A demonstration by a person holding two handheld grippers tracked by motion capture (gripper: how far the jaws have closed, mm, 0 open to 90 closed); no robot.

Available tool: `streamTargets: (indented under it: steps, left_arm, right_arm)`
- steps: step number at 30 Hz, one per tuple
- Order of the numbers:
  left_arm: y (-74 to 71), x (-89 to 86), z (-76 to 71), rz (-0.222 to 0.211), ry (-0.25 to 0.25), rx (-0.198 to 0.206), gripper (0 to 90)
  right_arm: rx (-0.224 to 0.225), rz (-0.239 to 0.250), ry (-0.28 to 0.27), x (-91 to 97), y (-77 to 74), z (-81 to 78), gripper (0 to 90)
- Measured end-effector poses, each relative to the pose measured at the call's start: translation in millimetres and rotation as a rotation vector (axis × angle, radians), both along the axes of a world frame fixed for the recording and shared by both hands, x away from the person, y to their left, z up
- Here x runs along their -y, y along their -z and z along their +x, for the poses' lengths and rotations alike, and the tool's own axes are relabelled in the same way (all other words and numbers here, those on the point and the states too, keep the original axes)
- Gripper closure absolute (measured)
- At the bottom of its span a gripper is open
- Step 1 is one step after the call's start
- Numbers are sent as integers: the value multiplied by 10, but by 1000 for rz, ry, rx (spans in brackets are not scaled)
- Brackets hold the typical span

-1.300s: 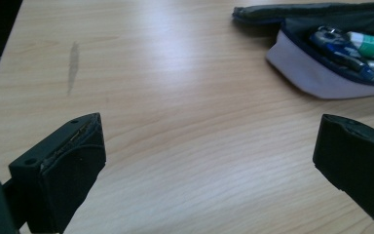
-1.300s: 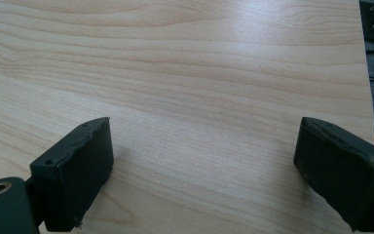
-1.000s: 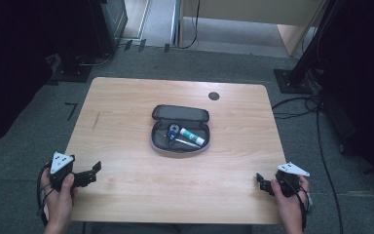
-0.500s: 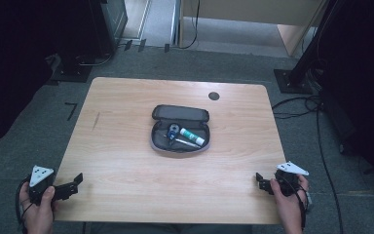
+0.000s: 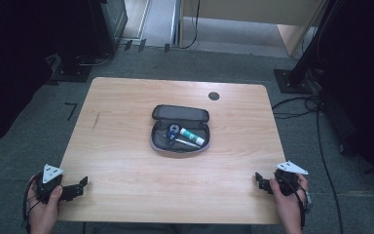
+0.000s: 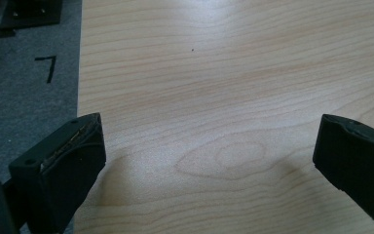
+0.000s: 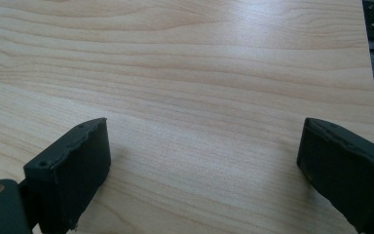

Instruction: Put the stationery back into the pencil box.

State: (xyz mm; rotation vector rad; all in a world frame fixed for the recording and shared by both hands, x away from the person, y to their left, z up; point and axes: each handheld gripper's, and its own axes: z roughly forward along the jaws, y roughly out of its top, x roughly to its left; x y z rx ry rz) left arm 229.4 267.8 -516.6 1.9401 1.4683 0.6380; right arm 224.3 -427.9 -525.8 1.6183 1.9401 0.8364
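An open grey zip pouch lies at the middle of the wooden table. Inside it are a white and teal tube, a small blue item and a thin silver stick. My left gripper is held at the table's front left corner, open, and its view shows bare wood between the wide jaws. At the front right edge my right gripper is open too, with bare wood between its jaws. Both are far from the pouch.
A black round grommet sits in the tabletop near the far edge. Grey carpet surrounds the table, with a dark tape mark on the left. Black stand bases and cables lie at the far right.
My left gripper has pulled back from over the tabletop toward the front left corner, near the edge. The right gripper and the pouch have stayed put.
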Motion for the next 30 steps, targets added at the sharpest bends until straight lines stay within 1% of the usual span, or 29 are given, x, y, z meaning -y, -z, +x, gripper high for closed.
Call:
streamTargets:
  steps: [3, 4, 15, 25, 30]
  left_arm:
    - [13, 37, 22, 36, 12, -23, 0]
    - [15, 47, 28, 39, 13, -28, 0]
    - [18, 31, 50, 13, 15, -49, 0]
    - [18, 35, 57, 15, 13, -51, 0]
    - [19, 47, 60, 15, 0, -49, 0]
  right_arm:
    - [-1, 1, 0, -2, -1, 1, 52]
    - [0, 0, -1, -2, 0, 3, 51]
    - [0, 0, -4, -5, 0, 9, 51]
    - [0, -1, -4, -5, 0, 10, 50]
    - [-1, 0, -3, -7, 0, 11, 48]
